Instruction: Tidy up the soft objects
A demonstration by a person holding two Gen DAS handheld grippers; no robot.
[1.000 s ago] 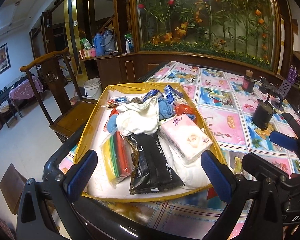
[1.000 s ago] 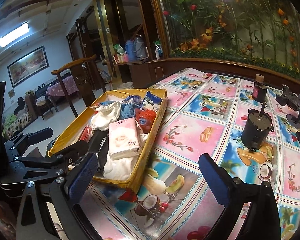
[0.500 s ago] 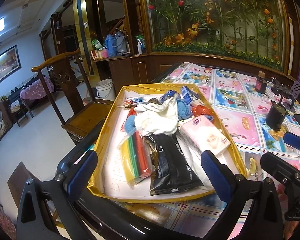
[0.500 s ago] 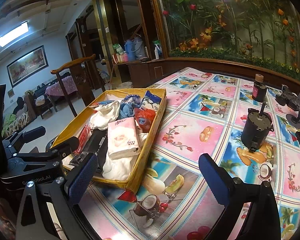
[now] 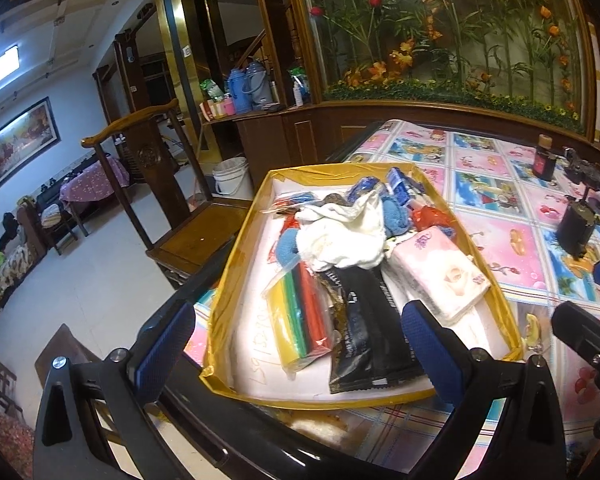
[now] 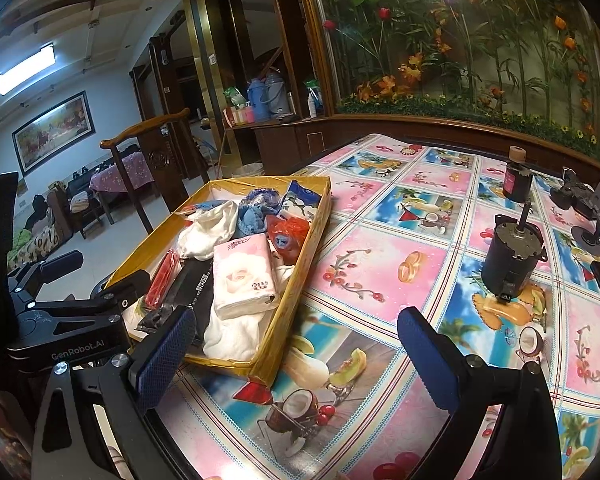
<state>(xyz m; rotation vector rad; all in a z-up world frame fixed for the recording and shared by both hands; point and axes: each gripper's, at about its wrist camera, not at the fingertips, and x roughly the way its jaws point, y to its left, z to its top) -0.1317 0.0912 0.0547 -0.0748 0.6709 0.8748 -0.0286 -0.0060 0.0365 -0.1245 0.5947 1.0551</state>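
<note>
1. Wooden furniture surrounds the scene: a chair (image 5: 156, 184) stands beside the table, and a flower display (image 5: 452, 28) fills the wall behind it.
2. Table (image 6: 432, 248), covered with a pink and blue fruit-print cloth; a yellow box (image 5: 236, 256) sits at its near left corner.
3. Box contents, left wrist view: a white cloth (image 5: 344, 236) heaped in the middle, a pink tissue pack (image 5: 440, 272) to its right, two black sachets (image 5: 364, 328) in front, and a bag of coloured strips (image 5: 300, 312) to their left. Blue cloth (image 5: 396, 216) and a red bag (image 5: 430, 216) lie toward the far end.
4. Left gripper (image 5: 296, 344), fingers spread wide, empty, hovering over the near edge of the box.
5. Right gripper (image 6: 296, 356), fingers likewise spread wide and empty, above the table just right of the box.
6. Dark motor (image 6: 512, 260) and small brown bottle (image 6: 518, 176), standing on the cloth well apart from the box.
</note>
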